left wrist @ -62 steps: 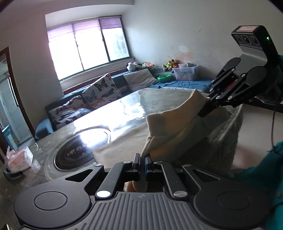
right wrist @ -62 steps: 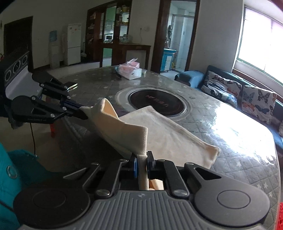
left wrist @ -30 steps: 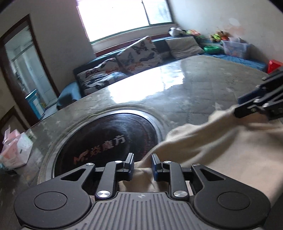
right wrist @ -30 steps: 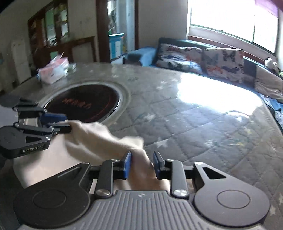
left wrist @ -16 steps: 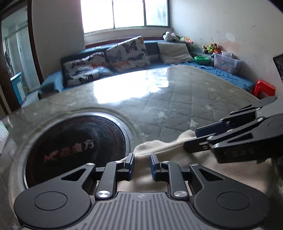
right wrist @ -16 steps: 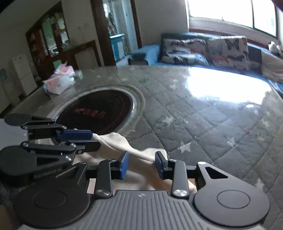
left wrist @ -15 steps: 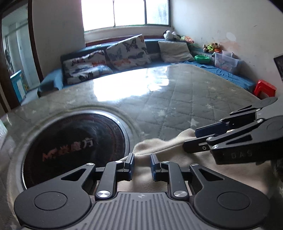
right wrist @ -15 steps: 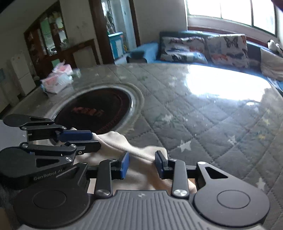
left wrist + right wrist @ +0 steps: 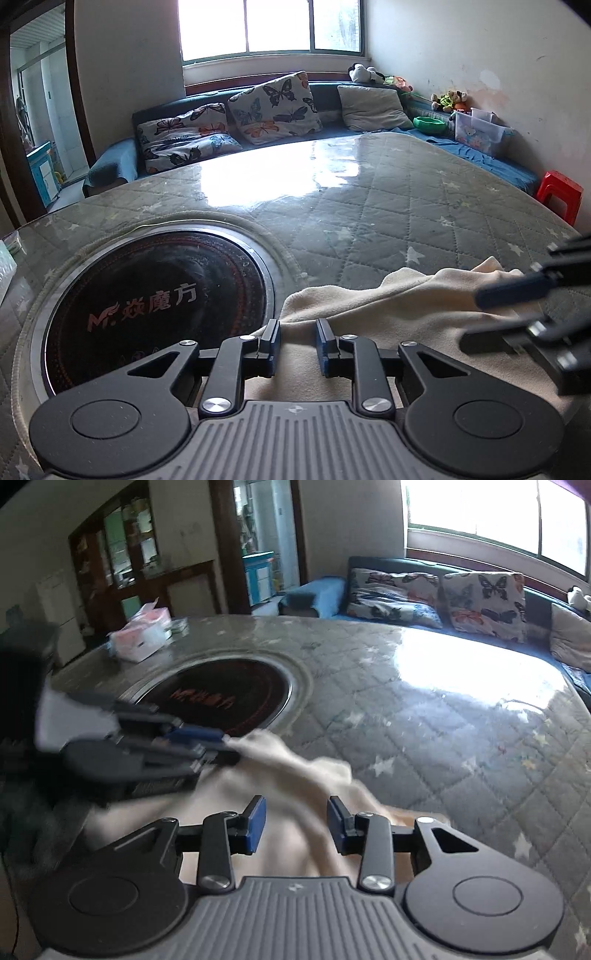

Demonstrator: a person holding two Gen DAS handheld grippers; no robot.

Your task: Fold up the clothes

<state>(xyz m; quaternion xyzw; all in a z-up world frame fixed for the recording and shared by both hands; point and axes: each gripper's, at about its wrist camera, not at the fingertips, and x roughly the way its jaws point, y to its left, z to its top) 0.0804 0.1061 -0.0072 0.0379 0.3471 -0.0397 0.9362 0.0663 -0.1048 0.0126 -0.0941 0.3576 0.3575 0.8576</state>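
1. The table point(image 9: 388, 206), wide and covered in quilted grey under a glossy sheet, is bearing everything; a round black cooktop point(image 9: 155, 295) is sitting sunk into it on the left side of the left wrist view.
2. The cream cloth point(image 9: 369, 317) is lying on the table at the near edge, just beside the cooktop rim, its folded edge rumpled and its long axis running across from one claw to the other.
3. The left gripper point(image 9: 295, 343) is pointing down and forward over the cloth's cooktop-side end; its blue-padded jaws are standing a little apart with cloth beneath the gap, and the pads are not pressing on it, so it is released.
4. The right gripper point(image 9: 295, 821) is pointing down over the other end of the cloth point(image 9: 295, 775); its jaws are opening, with a ridge of cloth running between them but no pad clamping it.
5. In each wrist view the other claw is reaching in from the side, blurred, with its tips over the cloth's far edge.
6. Judgement: both claws are letting go after laying a fold down. Both hands are equally near, one at each end, so the next grasp likely depends on picking ends along that long axis.
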